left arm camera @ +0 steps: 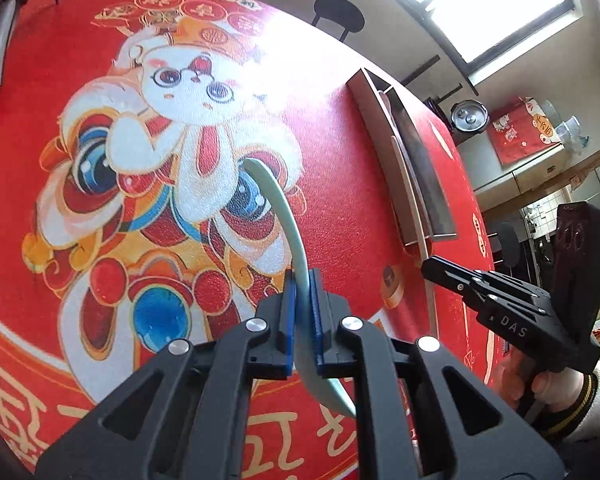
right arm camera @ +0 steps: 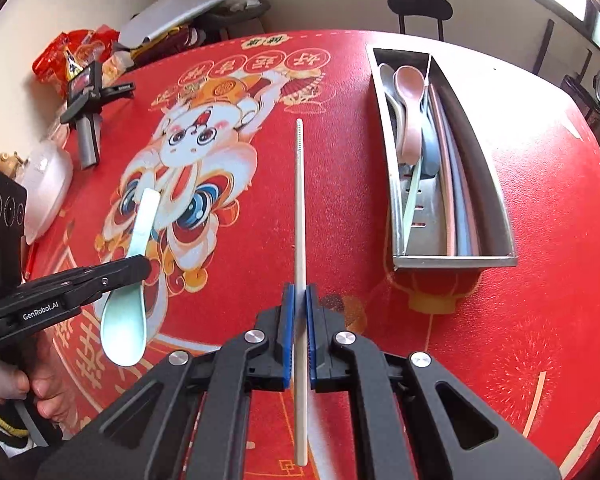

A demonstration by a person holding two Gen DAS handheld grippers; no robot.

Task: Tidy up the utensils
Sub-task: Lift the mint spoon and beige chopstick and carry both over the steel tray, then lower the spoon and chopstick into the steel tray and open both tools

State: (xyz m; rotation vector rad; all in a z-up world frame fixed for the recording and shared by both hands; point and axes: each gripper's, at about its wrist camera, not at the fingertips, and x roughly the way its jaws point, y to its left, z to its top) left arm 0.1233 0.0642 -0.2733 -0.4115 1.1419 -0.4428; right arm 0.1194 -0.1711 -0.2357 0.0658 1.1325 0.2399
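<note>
Glossy mint-green spoon (right arm camera: 134, 264), curved handle and oval bowl, is pinched in the left gripper (left arm camera: 303, 316) over the red printed tablecloth (right arm camera: 460, 320). The right gripper (right arm camera: 299, 332) clamps a slim cream chopstick (right arm camera: 299, 200), ridged tip forward. Nearby, a brushed-steel tray (right arm camera: 496, 208) holds pastel spoons.

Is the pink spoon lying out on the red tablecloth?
No, the pink spoon sits inside the metal tray with other utensils, not on the red tablecloth.
</note>
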